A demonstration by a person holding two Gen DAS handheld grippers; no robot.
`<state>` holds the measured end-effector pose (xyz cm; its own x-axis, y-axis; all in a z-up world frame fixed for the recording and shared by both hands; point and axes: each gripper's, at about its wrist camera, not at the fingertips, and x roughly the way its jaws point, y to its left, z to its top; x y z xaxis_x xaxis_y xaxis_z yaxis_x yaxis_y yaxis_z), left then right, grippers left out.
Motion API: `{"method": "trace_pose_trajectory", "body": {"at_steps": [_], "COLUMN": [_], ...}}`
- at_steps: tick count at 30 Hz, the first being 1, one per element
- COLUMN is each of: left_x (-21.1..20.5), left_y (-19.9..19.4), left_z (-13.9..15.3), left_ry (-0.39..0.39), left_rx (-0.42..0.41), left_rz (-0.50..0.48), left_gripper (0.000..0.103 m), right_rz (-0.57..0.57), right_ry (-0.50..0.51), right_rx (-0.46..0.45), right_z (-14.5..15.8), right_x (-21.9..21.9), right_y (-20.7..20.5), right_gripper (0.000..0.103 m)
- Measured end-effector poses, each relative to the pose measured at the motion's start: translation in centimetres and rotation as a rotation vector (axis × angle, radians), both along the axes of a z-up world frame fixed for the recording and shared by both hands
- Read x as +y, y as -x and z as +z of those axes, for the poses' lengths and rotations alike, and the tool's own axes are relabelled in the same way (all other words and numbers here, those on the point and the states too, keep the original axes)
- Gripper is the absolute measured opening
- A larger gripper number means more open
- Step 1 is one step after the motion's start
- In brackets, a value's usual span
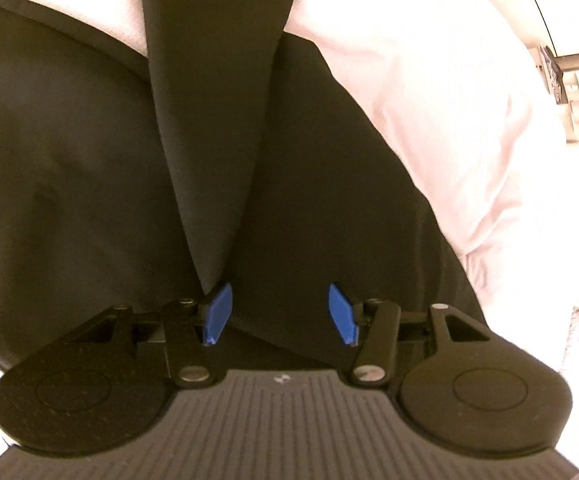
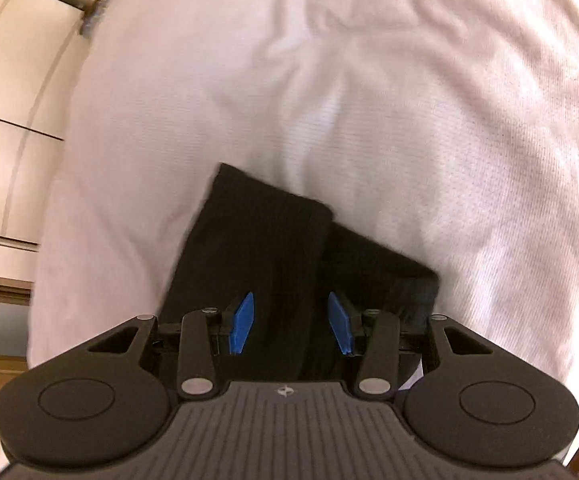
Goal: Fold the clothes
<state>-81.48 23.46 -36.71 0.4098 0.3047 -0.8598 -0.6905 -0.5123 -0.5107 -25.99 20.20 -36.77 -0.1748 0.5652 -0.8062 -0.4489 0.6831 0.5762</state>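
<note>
A black garment [image 1: 89, 168] lies spread on a white bed cover [image 1: 429, 100] and fills most of the left wrist view. A narrow black strip of it [image 1: 213, 120] runs from the top down to the left pad. My left gripper [image 1: 280, 314] is open just above the cloth, blue pads apart, holding nothing. In the right wrist view two black cuffed ends [image 2: 257, 248] lie side by side on the cover [image 2: 409, 100]. My right gripper [image 2: 291, 322] is open over them, jaws apart, empty.
The bed edge falls away at the left of the right wrist view, with pale cabinet fronts [image 2: 5, 100] beyond. A shelf with small items [image 1: 569, 80] shows at the far right of the left wrist view.
</note>
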Motion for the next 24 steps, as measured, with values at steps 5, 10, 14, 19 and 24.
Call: {"method": "trace_pose_trajectory", "body": {"at_steps": [5,10,14,19,24], "left_x": [0.2,-1.7,-2.8,-2.4,-1.4], "left_y": [-0.8,0.3,1.3,1.5,0.3], "left_z": [0.4,2.1,3.0,1.6,1.2], "left_ry": [0.013,-0.001,-0.009,0.01,0.017], "left_rx": [0.065,0.078,0.132,0.151,0.246], "left_rz": [-0.082,-0.059,-0.006,0.013,-0.08], "left_gripper": [0.001,0.037,0.049,0.052,0.005], "right_rz": [0.024,0.07,0.037,0.012,-0.018], "right_ry": [0.021,0.026,0.038,0.026,0.015], "right_rx": [-0.023,-0.03,-0.014,0.021,0.039], "right_z": [-0.1,1.4,0.4,-0.5,-1.2], "right_x": [0.0,0.3,0.6,0.1,0.6], "right_y": [-1.6,-3.5,-3.7,-4.1,-4.7], "right_gripper": [0.003,0.005,0.026,0.028,0.033]}}
